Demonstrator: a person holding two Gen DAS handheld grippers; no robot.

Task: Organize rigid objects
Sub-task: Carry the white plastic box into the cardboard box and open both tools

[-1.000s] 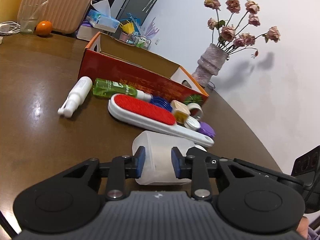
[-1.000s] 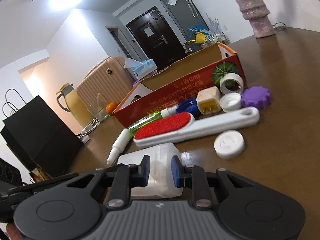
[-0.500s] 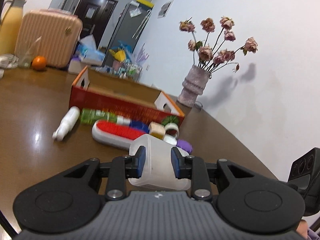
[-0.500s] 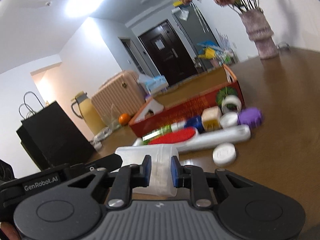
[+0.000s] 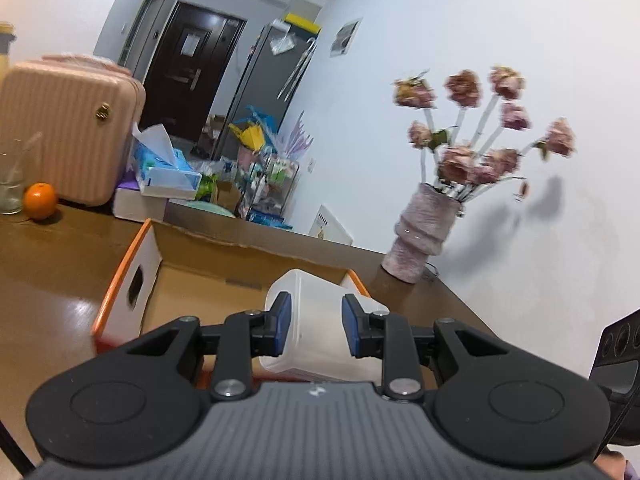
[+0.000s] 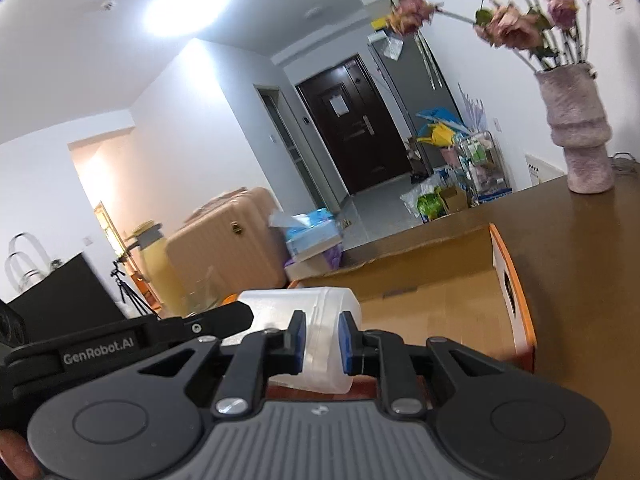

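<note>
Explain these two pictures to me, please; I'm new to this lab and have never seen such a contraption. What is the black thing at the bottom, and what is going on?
No robot is here: a person holds a black hand-held gripper in each hand, and each carries a wide-angle camera looking along its two jaws. One picture comes from the left gripper, the other from the right gripper. Both grip the same translucent plastic container, one at each end, carried above an open orange cardboard box on a brown table. The right jaws are closing a little more on it. A vase of dried roses, an orange and a pink suitcase stand further back.
</note>
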